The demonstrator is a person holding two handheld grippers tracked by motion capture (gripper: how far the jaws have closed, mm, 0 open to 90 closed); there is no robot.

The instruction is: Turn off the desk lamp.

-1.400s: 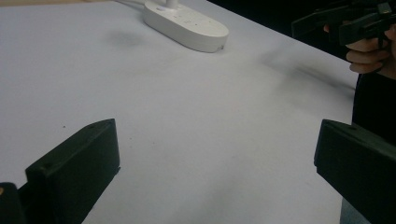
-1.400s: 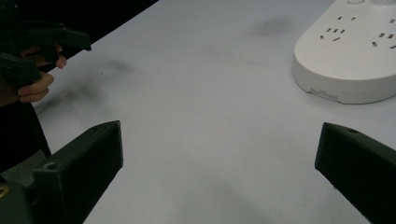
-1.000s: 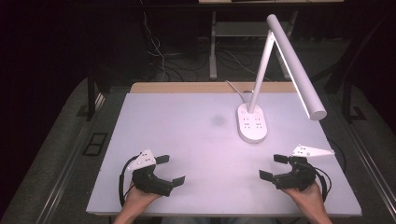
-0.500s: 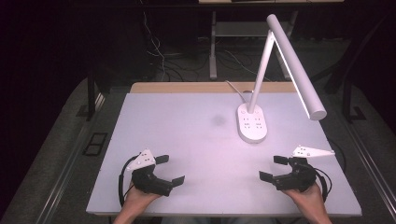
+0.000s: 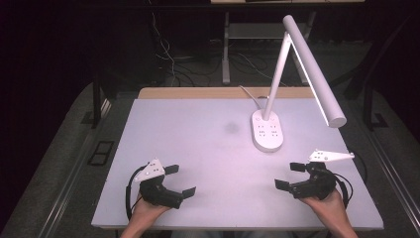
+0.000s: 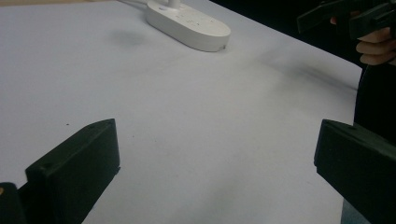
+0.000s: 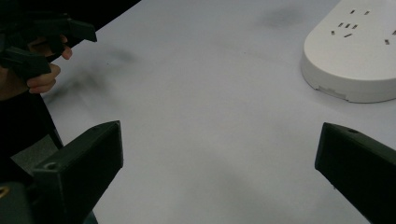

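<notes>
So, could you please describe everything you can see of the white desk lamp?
The desk lamp looks like smooth white plastic: an oval base with small marks on top, a slim stem leaning right as it rises, and a long tubular head sloping forward and down to the right. A white cord leaves the back. It stands on the right rear of the table; nothing else touches it.

Dim, dark surroundings; the white table [image 5: 208, 148] is softly lit, with faint smudgy shadows and slight blur.

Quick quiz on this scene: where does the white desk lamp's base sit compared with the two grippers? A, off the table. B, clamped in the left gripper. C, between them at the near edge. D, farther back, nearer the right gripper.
D: the lamp base rests on the table beyond both open grippers, closer to the right gripper than the left gripper.
</notes>
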